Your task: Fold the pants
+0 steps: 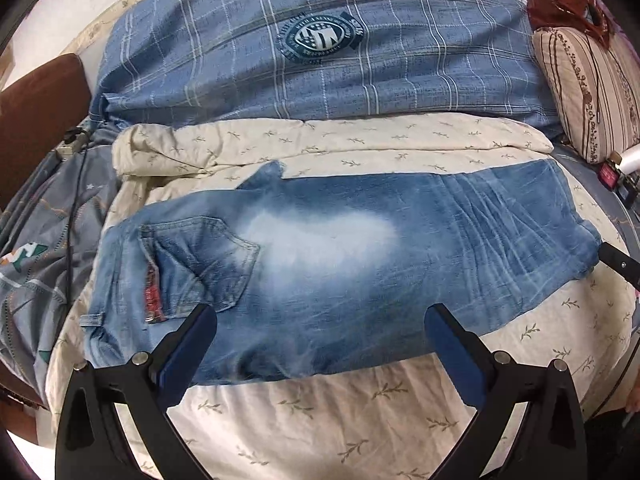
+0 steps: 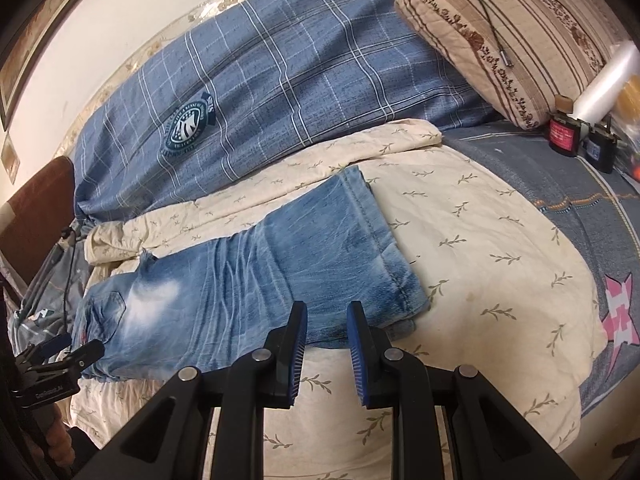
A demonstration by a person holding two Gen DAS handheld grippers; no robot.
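1. The jeans (image 1: 320,248) lie flat on the cream sheet (image 1: 320,420) that covers the middle of the bed, one leg stacked on the other, so I judge the lengthwise fold done. The waist and back pocket (image 1: 204,260) sit toward the bed's left side, and the cuffs (image 2: 394,264) point toward the right side, where the striped pillow (image 2: 516,40) rests.
2. What I read as left: the crosswise folds, bringing cuffs toward waist. The jeans are at full length, so I'd call the task somewhere short of half.
3. My left claw (image 1: 320,326) is spread wide, holding nothing. Its fingers (image 1: 192,344) hang over the near edge of the jeans below the pocket; whether they touch the denim I cannot tell.
4. My right claw (image 2: 327,320) is partly spread, with a narrow gap between the blue pads (image 2: 296,356) and nothing pinched. It sits at the near edge of the jeans, just short of the cuffs; contact with the cloth I cannot confirm.
5. The plaid blue quilt (image 1: 320,60) is bunched along the far edge of the bed, apart from the jeans.
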